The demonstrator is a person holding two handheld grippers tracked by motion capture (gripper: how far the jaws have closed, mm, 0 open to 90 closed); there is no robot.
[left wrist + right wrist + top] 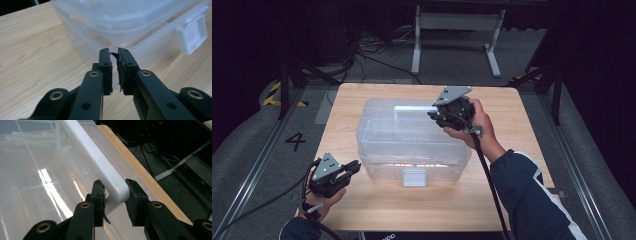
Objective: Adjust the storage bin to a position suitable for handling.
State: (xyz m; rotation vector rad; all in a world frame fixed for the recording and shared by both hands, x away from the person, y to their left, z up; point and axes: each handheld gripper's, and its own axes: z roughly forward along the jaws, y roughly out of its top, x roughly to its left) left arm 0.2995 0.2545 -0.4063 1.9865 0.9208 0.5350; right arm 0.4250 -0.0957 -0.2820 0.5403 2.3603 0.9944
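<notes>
Wooden surface (362, 210): my right tongs (115, 195) clamp handle (100, 162) of light, slippery plastic box (412, 140); left tongs (114, 56) closed, empty.

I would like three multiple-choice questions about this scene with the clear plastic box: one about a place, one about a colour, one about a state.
1. Where does the latch tab of the clear plastic box sit?
A. on the side facing the person
B. on the far side
C. on the lid's top

2. What colour is the box's handle?
A. blue
B. white
C. black

3. How do the jaws of the left hand-held gripper stand?
A. wide open
B. clamped on the handle
C. nearly shut, with nothing between them

Answers:
1. A, since the high view shows the tab on the box's near wall.
2. B, since the right gripper view shows a white bar, with the right hand-held gripper closed on its end.
3. C, since the left gripper view shows a thin gap and the box's corner beyond the tips.
</notes>
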